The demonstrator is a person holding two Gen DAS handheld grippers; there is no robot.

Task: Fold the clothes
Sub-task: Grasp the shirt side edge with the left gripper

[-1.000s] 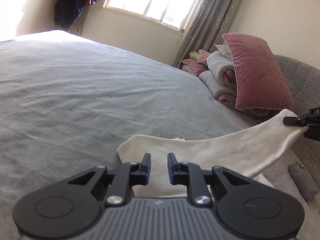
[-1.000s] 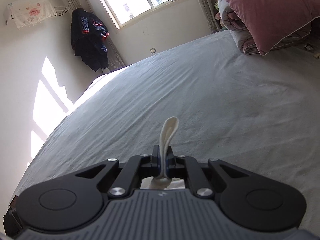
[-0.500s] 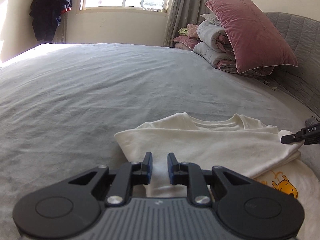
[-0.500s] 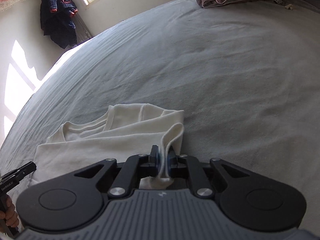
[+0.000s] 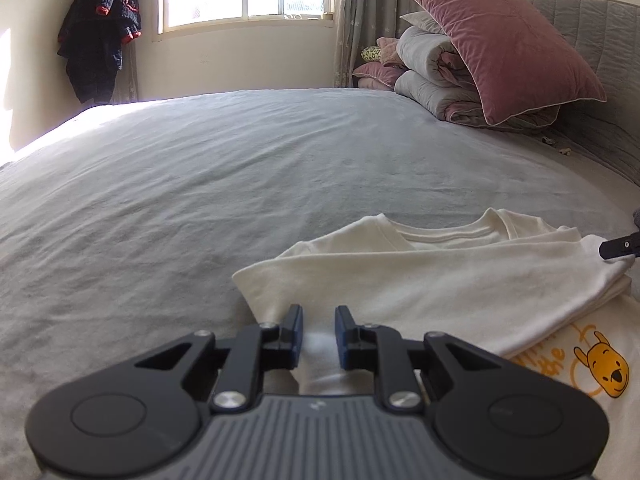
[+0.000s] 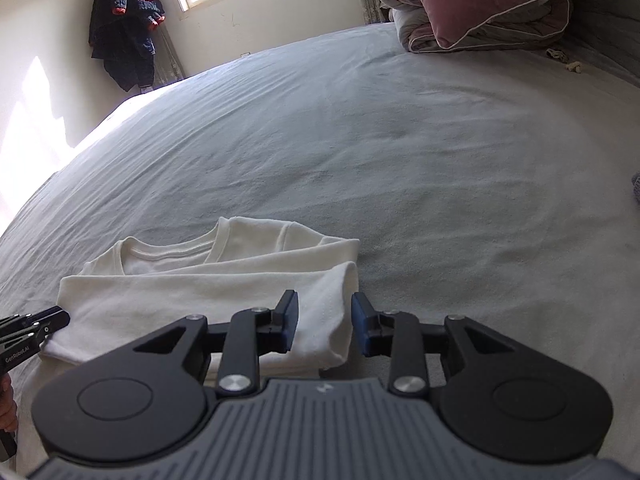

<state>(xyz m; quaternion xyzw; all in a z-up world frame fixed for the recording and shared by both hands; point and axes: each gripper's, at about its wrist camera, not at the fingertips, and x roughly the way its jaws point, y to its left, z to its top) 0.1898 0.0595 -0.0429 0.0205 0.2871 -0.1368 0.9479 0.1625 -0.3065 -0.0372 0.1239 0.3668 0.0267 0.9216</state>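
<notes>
A cream T-shirt (image 5: 432,280) with a yellow bear print (image 5: 602,374) lies on the grey bed, its lower part folded up over the chest toward the collar. My left gripper (image 5: 319,336) is open, its fingers either side of the fold's left corner, not gripping it. My right gripper (image 6: 325,326) is open around the shirt's (image 6: 208,300) right edge, the cloth lying loose between the fingers. The right gripper's tip shows at the right edge of the left wrist view (image 5: 620,246); the left gripper's tip shows at the left of the right wrist view (image 6: 32,326).
The grey bedsheet (image 5: 240,184) stretches wide ahead. A pink pillow (image 5: 500,44) on rolled quilts (image 5: 432,76) stands at the headboard, far right. A dark jacket (image 5: 100,40) hangs in the far left corner by the window.
The right gripper carried the shirt's hem forward, laid it down over the chest and opened, releasing the cloth. The left gripper stayed open at the fold's left corner.
</notes>
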